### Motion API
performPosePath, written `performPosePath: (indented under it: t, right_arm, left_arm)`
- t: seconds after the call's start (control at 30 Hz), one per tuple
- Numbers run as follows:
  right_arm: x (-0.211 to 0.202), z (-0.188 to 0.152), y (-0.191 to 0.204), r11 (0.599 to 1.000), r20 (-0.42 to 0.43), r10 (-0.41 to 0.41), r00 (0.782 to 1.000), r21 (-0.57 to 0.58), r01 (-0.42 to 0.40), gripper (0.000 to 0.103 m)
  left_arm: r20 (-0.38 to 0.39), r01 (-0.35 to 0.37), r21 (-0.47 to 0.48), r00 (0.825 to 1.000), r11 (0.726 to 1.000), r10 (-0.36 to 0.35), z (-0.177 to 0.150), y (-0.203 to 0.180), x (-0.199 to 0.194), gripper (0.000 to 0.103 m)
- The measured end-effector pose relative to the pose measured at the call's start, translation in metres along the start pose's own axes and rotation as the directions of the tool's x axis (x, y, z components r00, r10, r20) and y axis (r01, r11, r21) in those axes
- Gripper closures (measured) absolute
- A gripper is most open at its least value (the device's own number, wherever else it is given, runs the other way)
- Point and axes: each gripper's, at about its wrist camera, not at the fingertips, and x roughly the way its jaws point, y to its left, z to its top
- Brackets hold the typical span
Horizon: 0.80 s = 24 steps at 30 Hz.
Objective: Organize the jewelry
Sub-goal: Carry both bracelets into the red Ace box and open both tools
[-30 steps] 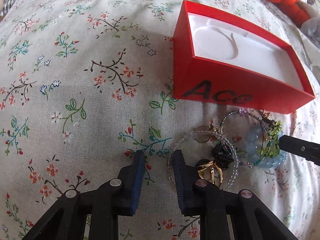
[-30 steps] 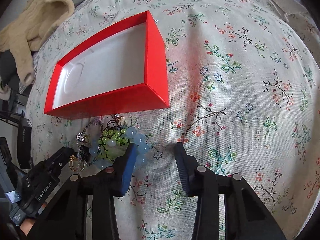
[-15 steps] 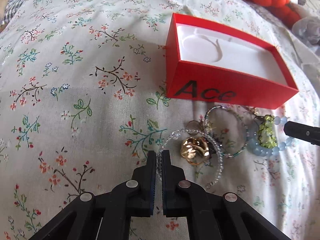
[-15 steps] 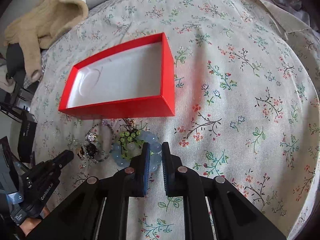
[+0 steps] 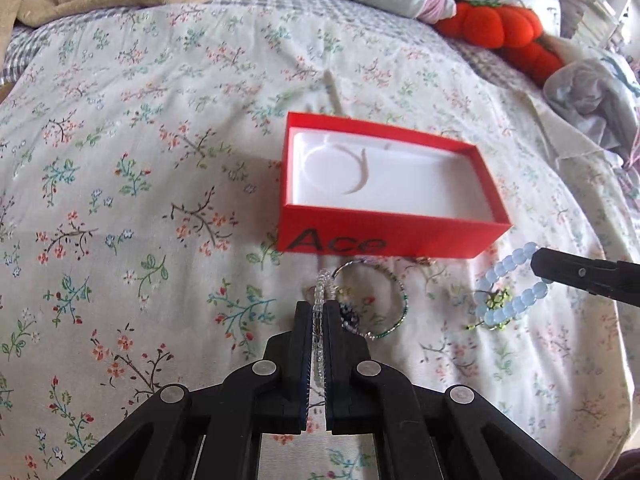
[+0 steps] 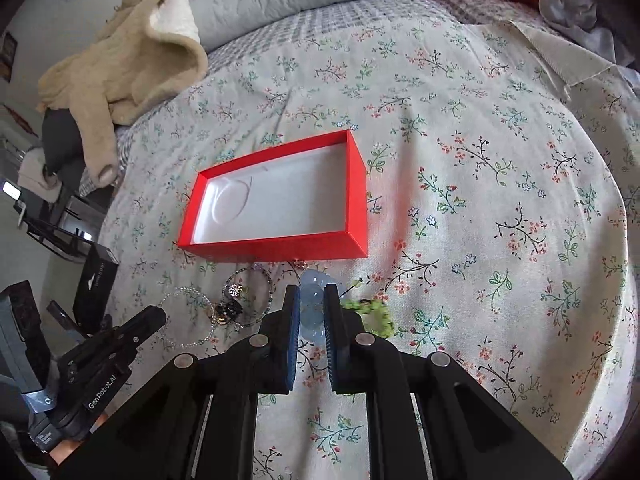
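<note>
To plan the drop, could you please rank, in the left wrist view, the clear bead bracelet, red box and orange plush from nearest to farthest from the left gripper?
1. Clear bead bracelet: clamped in the left gripper.
2. Red box: just beyond, slightly right.
3. Orange plush: far back, right.

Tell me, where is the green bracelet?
The green bracelet lies on the flowery bedspread, just right of the right gripper's fingers, in front of the red box.

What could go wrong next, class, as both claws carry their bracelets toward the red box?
1. The clear bead bracelet sits edge-on in the left claw and may slip.
2. The green beaded piece hangs on the blue bracelet in the right claw, snagging or dropping short of the red box.
</note>
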Motion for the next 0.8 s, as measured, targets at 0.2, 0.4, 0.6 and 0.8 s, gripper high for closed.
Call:
performPosePath:
  t: [0.2,0.4,0.6,0.8]
  right_arm:
    - [-0.018,0.005,0.001,0.999,0.029,0.04,0.999,-0.001,-0.04,0.091]
    - [-0.029,0.013,0.002,0.998,0.057,0.063,0.996,0.009,-0.064,0.091]
    - [-0.03,0.026,0.005,0.997,0.082,0.071,0.994,0.023,-0.073,0.091]
    - [-0.025,0.043,0.012,0.997,0.11,0.075,0.991,0.022,-0.078,0.091]
  left_arm:
    - [0.027,0.019,0.016,0.999,1.0,-0.019,0.006,-0.014,-0.011,0.103]
    - [0.046,0.053,0.012,0.998,0.999,-0.053,0.023,-0.022,-0.017,0.103]
    - [0.064,0.089,0.016,0.994,0.996,-0.09,0.048,-0.037,-0.015,0.103]
    - [0.07,0.14,0.008,0.988,0.99,-0.141,0.072,-0.046,0.002,0.103]
